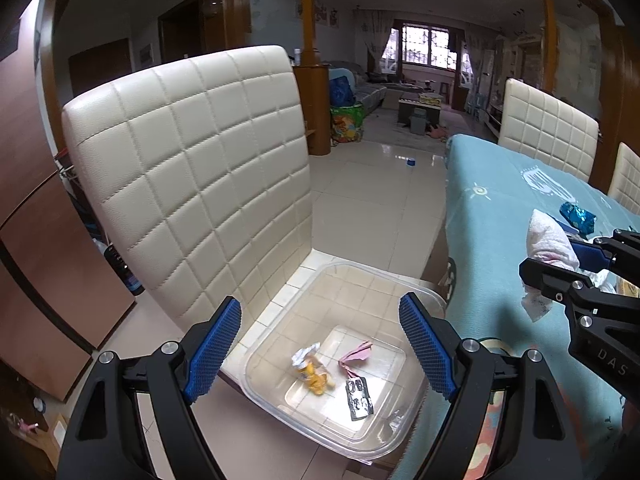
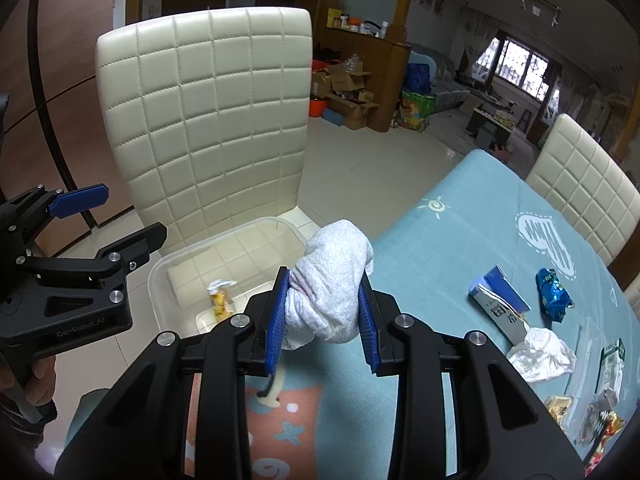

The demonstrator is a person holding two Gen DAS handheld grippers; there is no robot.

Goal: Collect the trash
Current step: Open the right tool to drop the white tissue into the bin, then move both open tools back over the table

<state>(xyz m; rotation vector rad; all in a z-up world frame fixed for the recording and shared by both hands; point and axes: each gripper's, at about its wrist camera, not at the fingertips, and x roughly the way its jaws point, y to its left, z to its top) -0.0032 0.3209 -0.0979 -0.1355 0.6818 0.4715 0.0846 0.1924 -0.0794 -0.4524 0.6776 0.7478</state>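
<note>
Trash partly collected: clear bin (image 1: 416,292) on chair seat (image 1: 280,300) holds yellow wrapper (image 1: 314,376), pink scrap (image 1: 356,354), foil blister (image 1: 360,398). Left tongs (image 1: 320,350) gaping wide above bin, nothing between pads. Right tongs (image 2: 324,308) clamped on white tissue wad (image 2: 332,280), over tabletop (image 2: 460,220) edge, bin at its 10 o'clock. Left on tabletop, at 3 o'clock of wad: blue carton (image 2: 498,300), blue foil wrapper (image 2: 554,290), crumpled tissue (image 2: 540,354), more packets beyond. Roughly halfway, I judge.

Cream quilted chair (image 1: 192,168), blue tablecloth (image 2: 460,240)
</note>
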